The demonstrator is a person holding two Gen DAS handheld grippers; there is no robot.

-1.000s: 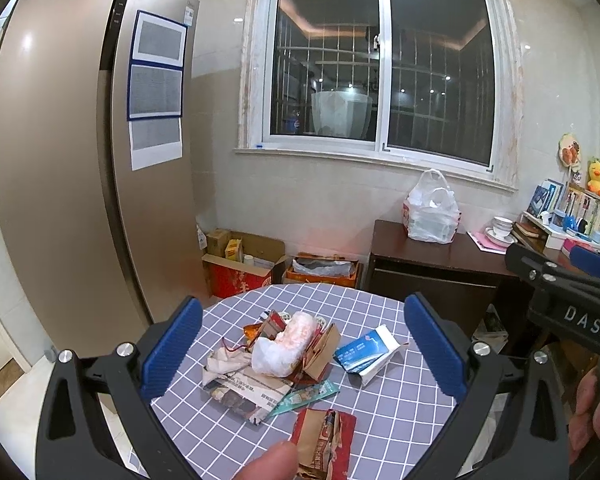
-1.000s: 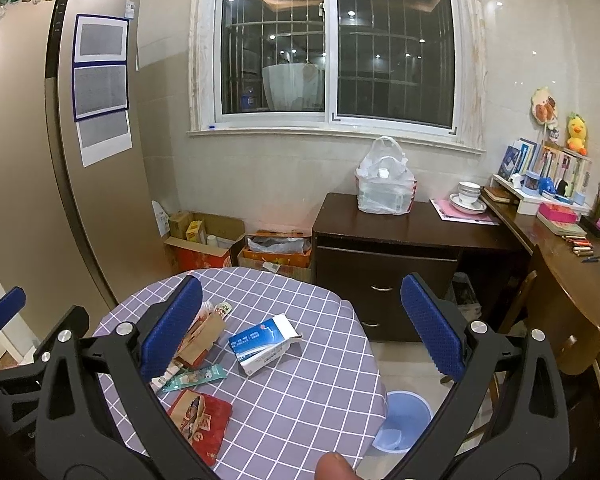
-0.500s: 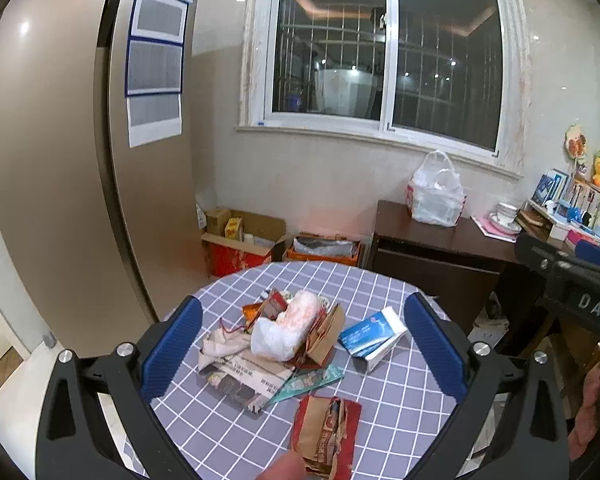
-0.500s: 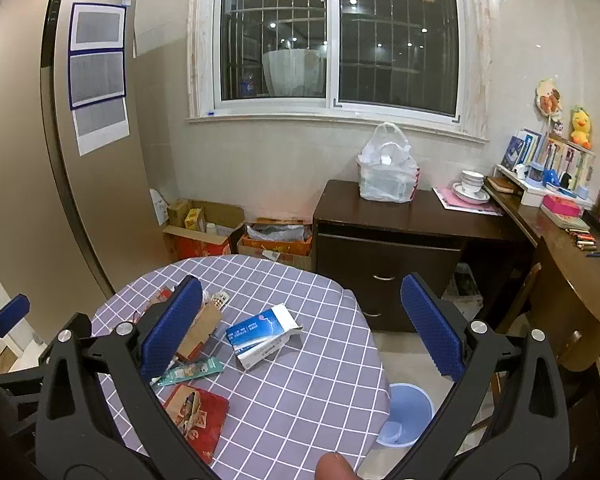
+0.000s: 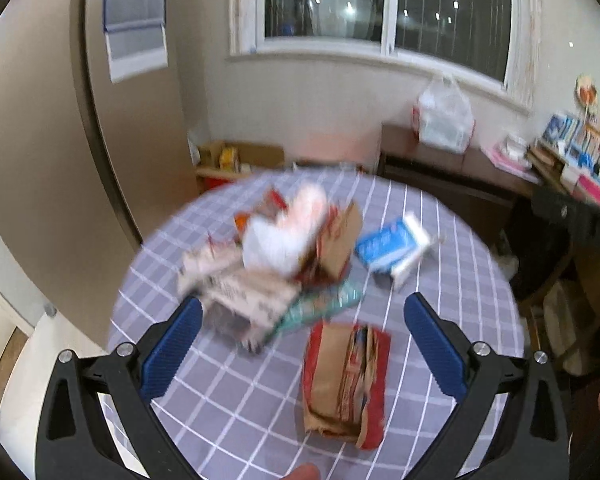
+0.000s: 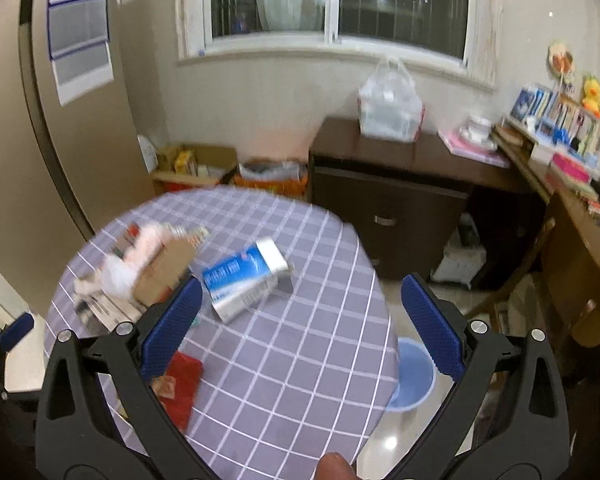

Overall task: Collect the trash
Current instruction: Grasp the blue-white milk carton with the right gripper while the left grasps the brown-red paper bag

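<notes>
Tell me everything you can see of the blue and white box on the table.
The blue and white box looks like thin cardboard: a blue printed top face, white sides and a white end flap that seems partly open. It lies flat and skewed on the checked tablecloth, apart from the trash pile and to its right. Nothing grips it. Both views are blurred, so the print is unreadable. In the right wrist view it sits ahead of the right gripper, near its left finger, with the jaws open.

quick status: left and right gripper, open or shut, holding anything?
Left gripper: open, jaws wide apart, nothing held, above the trash pile on the table.
Right gripper: open, jaws wide apart, nothing held, near the blue-and-white carton.
</notes>
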